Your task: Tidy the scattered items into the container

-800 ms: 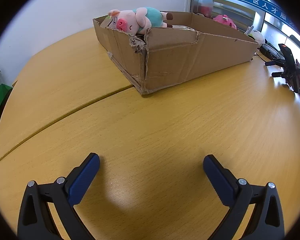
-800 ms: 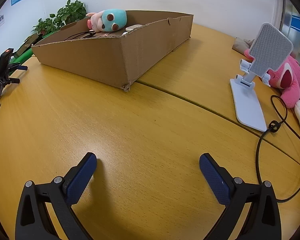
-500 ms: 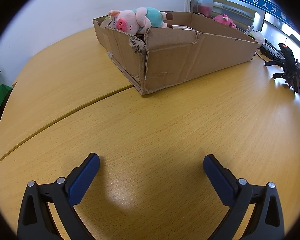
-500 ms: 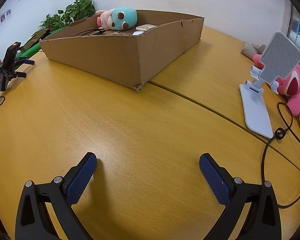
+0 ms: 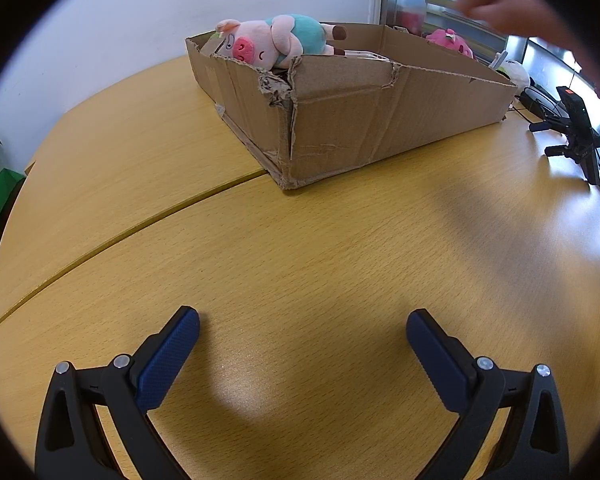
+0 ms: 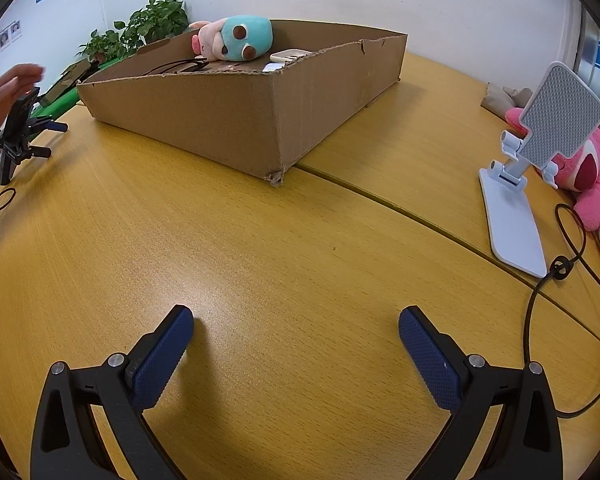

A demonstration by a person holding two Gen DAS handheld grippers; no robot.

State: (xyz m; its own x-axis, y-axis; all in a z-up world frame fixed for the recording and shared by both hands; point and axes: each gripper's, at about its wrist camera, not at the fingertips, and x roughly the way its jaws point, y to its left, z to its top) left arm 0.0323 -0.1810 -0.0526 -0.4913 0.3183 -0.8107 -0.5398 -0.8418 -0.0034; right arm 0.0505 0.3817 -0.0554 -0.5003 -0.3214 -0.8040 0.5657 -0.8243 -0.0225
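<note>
A shallow cardboard box (image 5: 380, 120) (image 6: 236, 120) stands on the wooden table, well beyond both grippers. A pink pig plush in teal clothes (image 5: 276, 42) (image 6: 236, 40) lies on its far rim, with small white items and dark cables inside. My left gripper (image 5: 302, 330) is open over bare table, nothing between its blue pads. My right gripper (image 6: 296, 324) is open the same way. To the right lie a white phone stand (image 6: 516, 184) and a pink bear plush (image 6: 588, 176).
A black phone on a small tripod (image 5: 576, 132) (image 6: 16, 132) stands beside the box, with a person's hand (image 5: 508, 4) (image 6: 4, 96) near it. A black cable (image 6: 556, 272) loops by the stand. Potted plants (image 6: 140, 32) sit behind. A seam (image 5: 140, 224) crosses the table.
A person's hand has come into both views near the tripod phone. The right wrist view has swung, so the box sits more to the centre. The left gripper has stayed still.
</note>
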